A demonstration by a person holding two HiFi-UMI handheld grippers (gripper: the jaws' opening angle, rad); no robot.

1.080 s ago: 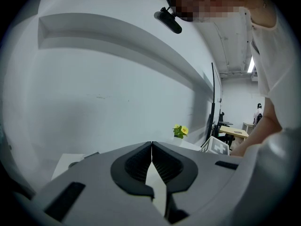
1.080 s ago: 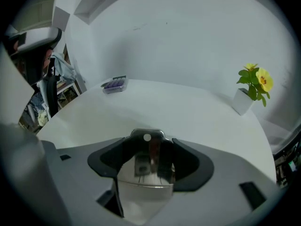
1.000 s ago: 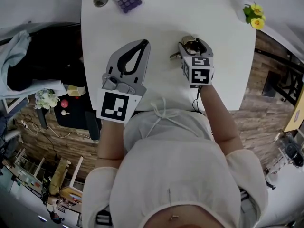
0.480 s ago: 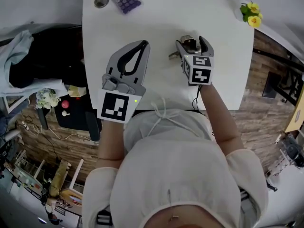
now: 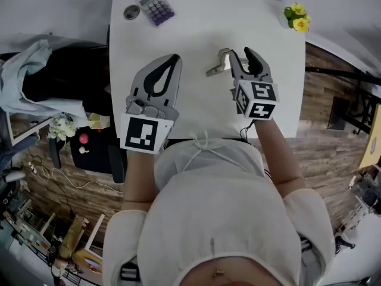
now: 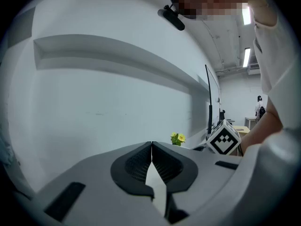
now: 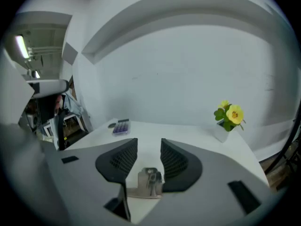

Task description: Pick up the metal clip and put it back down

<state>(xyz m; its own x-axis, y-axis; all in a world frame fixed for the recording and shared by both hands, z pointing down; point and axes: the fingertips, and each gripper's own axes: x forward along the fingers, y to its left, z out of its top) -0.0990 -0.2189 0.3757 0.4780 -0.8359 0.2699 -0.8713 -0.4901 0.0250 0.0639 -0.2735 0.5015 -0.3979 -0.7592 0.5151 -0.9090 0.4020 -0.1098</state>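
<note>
The metal clip [image 5: 218,65] is a small shiny steel clamp with a flat tab that sticks out to the left. It sits deep between the jaws of my right gripper [image 5: 241,53], above the white table [image 5: 202,28]. In the right gripper view the clip [image 7: 150,181] lies low in the gap of the right gripper [image 7: 149,145]. Those jaws have just been closing and now press on it, while their tips stay apart. My left gripper [image 5: 174,58] hovers to the left of it, shut and empty, its ribbed pads meeting in the left gripper view [image 6: 151,145].
A purple-keyed calculator [image 5: 153,8] and a round grey disc [image 5: 131,12] lie at the table's far left corner. A small pot of yellow flowers [image 5: 296,16] stands at the far right corner. Dark clothing and clutter [image 5: 59,76] sit beyond the table's left edge.
The right gripper has come up off the table with the clip between its jaws, and those jaws stand narrower than before. The left gripper has risen a little, still shut.
</note>
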